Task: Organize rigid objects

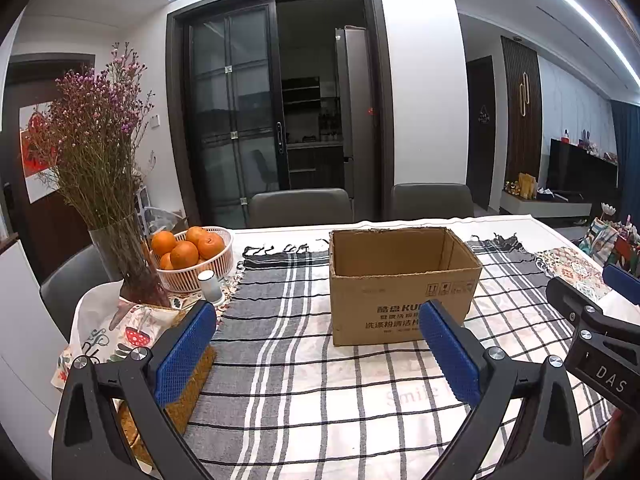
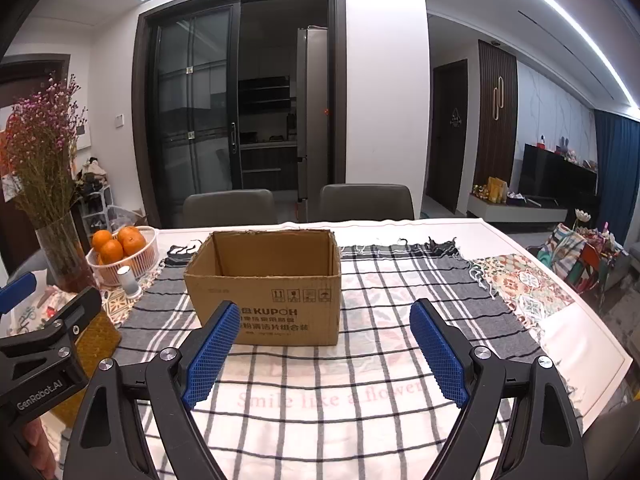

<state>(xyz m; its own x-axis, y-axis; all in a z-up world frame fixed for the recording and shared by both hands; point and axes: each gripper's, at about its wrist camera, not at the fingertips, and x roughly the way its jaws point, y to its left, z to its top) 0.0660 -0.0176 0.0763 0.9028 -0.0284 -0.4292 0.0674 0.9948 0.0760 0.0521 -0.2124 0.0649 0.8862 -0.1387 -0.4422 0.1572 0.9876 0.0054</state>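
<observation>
Progress looks nil, judging by the frames: the one cardboard box (image 2: 264, 280), centre of frame on the checked cloth (image 2: 380, 360), shows bare inner walls, its floor hidden. Both tools gape wide with nothing between the pads: left gripper (image 1: 316, 356) and right gripper (image 2: 324, 356), each low in its own view. Upper left, one white basket (image 2: 148, 240) holds about five oranges (image 1: 184, 254); one small white cylinder (image 1: 210, 286) and one vase (image 1: 116, 252) stand beside it. Two chairs (image 2: 366, 200) sit behind.
</observation>
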